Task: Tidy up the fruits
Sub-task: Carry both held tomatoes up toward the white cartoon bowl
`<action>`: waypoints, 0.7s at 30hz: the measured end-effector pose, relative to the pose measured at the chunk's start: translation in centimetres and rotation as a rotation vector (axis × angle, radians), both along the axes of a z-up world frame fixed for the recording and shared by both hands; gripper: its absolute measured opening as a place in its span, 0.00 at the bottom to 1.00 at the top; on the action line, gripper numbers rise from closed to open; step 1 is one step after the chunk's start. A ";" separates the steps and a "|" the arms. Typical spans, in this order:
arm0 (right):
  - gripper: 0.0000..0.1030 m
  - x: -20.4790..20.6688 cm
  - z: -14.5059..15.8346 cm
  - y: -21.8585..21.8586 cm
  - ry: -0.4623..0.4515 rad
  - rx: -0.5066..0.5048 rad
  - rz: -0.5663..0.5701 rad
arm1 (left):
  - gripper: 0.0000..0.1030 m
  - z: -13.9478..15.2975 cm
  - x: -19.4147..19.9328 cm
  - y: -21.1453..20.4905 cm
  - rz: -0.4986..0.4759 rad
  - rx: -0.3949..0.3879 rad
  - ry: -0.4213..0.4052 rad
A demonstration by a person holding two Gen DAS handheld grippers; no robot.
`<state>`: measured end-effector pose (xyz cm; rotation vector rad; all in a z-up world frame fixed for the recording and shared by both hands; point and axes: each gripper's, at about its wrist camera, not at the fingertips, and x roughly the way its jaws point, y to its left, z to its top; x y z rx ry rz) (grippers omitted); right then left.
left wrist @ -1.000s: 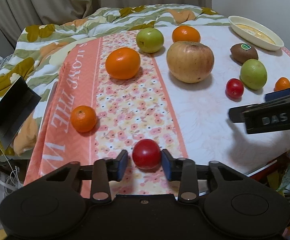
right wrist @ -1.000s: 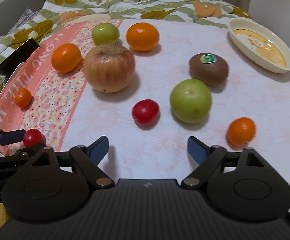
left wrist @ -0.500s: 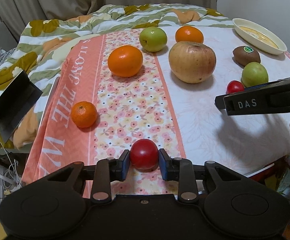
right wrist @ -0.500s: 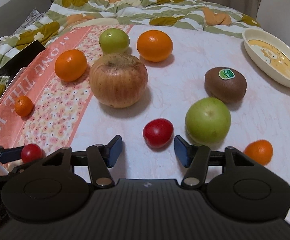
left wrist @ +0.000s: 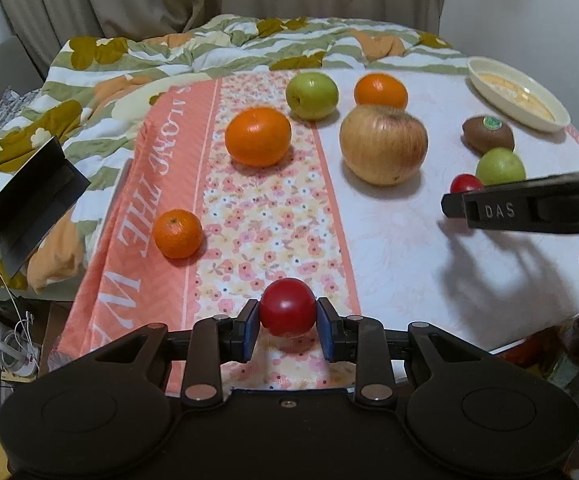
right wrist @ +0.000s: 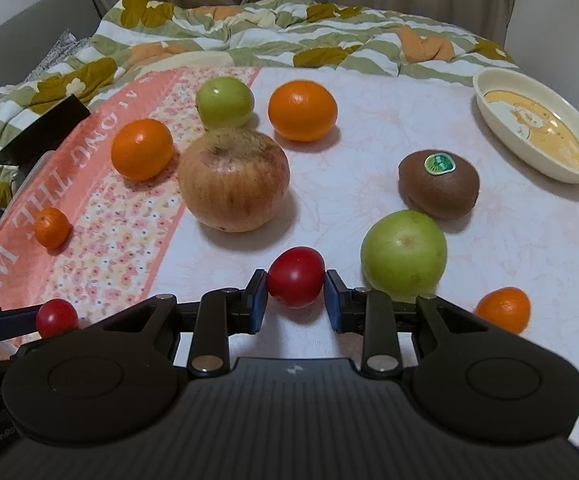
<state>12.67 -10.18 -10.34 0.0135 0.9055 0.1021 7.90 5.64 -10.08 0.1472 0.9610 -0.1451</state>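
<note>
My left gripper is shut on a small red tomato near the table's front edge, over the floral cloth; it also shows in the right wrist view. My right gripper is shut on a second red tomato, which sits beside a green apple. A large apple, a kiwi, two oranges, a second green apple and two small mandarins lie on the table.
A cream oval dish stands at the back right. A flowered quilt lies bunched behind the table. A black folded object sits on it at the left. The table edge runs close under both grippers.
My left gripper closed on its tomato. My right gripper moved forward to the second tomato and closed its jaws around it.
</note>
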 end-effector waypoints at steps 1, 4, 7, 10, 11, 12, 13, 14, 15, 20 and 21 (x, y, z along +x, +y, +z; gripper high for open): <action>0.44 -0.3 0.4 0.0 -0.006 0.001 -0.002 | 0.33 0.4 -0.1 0.0 0.005 -0.010 -0.005; 0.44 -1.0 1.8 -0.4 -0.029 0.001 -0.012 | 0.33 1.6 -0.3 0.0 0.010 -0.033 -0.020; 0.44 -2.0 3.4 -1.0 -0.054 0.001 -0.032 | 0.33 2.6 -0.5 -0.4 -0.001 -0.045 -0.042; 0.44 -2.9 4.9 -2.0 -0.074 0.005 -0.059 | 0.33 3.8 -0.4 -1.0 -0.015 -0.069 -0.058; 0.44 -3.2 5.5 -2.3 -0.081 0.004 -0.068 | 0.33 4.3 -0.4 -1.4 -0.024 -0.078 -0.065; 0.44 -3.5 6.0 -2.8 -0.088 0.004 -0.078 | 0.33 4.7 -0.3 -1.8 -0.034 -0.083 -0.074; 0.44 -3.9 6.6 -3.3 -0.096 0.004 -0.088 | 0.33 5.1 -0.2 -2.2 -0.044 -0.086 -0.084; 0.44 -4.1 7.1 -3.9 -0.104 0.005 -0.098 | 0.33 5.5 -0.1 -2.8 -0.056 -0.086 -0.095; 0.44 -4.3 7.6 -4.5 -0.111 0.006 -0.106 | 0.33 6.0 0.1 -3.4 -0.068 -0.086 -0.106; 0.44 -5.0 10.2 -8.7 -0.156 0.005 -0.160 | 0.33 8.3 1.2 -6.4 -0.104 -0.091 -0.159; 0.44 -5.0 10.7 -9.7 -0.164 0.004 -0.167 | 0.33 8.9 1.4 -7.3 -0.110 -0.092 -0.171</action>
